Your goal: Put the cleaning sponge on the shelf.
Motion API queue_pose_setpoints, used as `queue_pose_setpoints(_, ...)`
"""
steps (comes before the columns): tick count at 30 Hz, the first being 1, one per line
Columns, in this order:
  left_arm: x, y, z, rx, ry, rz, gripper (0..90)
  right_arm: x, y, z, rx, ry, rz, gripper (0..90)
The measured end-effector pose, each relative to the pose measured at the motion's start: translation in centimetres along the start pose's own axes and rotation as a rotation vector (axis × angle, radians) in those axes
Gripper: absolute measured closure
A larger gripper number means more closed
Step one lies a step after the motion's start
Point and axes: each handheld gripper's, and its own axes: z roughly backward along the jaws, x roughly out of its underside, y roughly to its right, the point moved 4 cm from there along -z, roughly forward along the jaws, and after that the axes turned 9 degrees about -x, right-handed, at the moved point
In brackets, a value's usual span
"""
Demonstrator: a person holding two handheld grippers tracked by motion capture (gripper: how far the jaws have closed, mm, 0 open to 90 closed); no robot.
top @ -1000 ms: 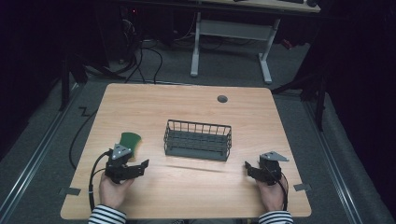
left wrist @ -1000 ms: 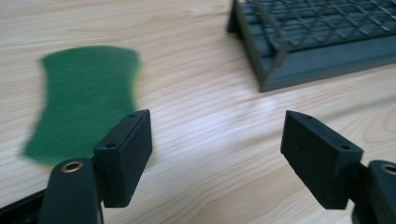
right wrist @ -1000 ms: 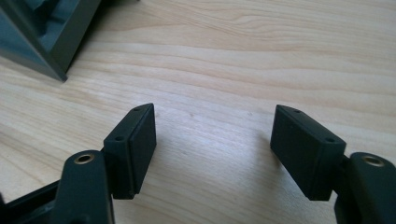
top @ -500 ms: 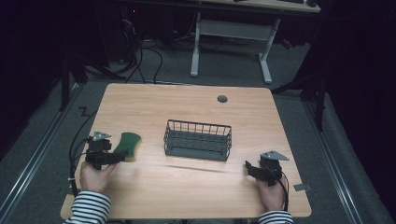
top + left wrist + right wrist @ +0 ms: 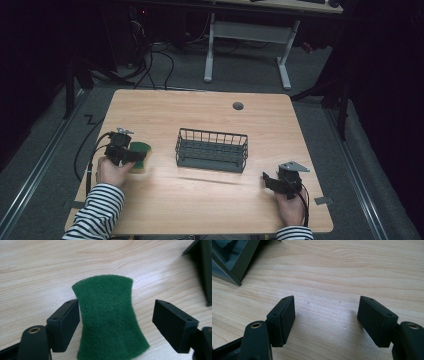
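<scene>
The green sponge [image 5: 110, 317] lies flat on the wooden table [image 5: 200, 205], well to the left of the wire basket [image 5: 212, 150] that stands near the table's middle. The left gripper [image 5: 131, 156] has its 2 jaws spread wide around the sponge: in the left gripper view one jaw sits right against the sponge's edge, apparently touching it, while the other stands clear with bare wood between. Nothing is squeezed yet, so the sponge is straddled rather than held. The jaws seem set this way to take the sponge across its narrow waist, where the soft pad is easiest to pinch.

The right gripper [image 5: 270, 181] rests low on the table just to the right of and nearer the person than the basket, its 2 jaws also parted and empty, with only wood between them in the right gripper view and a corner of the basket at the upper left. It looks parked there to stay out of the way, or ready to steady the basket.

The likely aim is to close on the sponge and carry it to the basket.
</scene>
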Motion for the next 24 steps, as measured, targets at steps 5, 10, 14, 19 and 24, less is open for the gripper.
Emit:
queue_pose_setpoints(5, -0.5, 0.1, -0.9, -0.018, -0.037, -0.005, 21.4, 0.0, 0.0, 0.0, 0.000, 0.000, -0.001, 30.5)
queue_pose_setpoints(10, -0.5, 0.1, -1.6, -0.021, -0.071, 0.009, 21.2, 0.0, 0.0, 0.0, -0.002, 0.001, -0.002, 30.5)
queue_pose_setpoints(14, -0.3, -0.1, -2.3, -0.031, -0.106, 0.017, 21.1, 0.0, 0.0, 0.0, -0.002, 0.001, -0.004, 30.5)
queue_pose_setpoints(19, -0.3, -0.2, -2.6, -0.031, -0.113, 0.030, 23.9, 0.0, 0.0, 0.0, -0.001, 0.001, -0.004, 30.5)
queue_pose_setpoints(24, -0.3, -0.3, -2.9, -0.020, -0.126, 0.041, 25.4, 0.0, 0.0, 0.0, -0.001, 0.002, -0.002, 30.5)
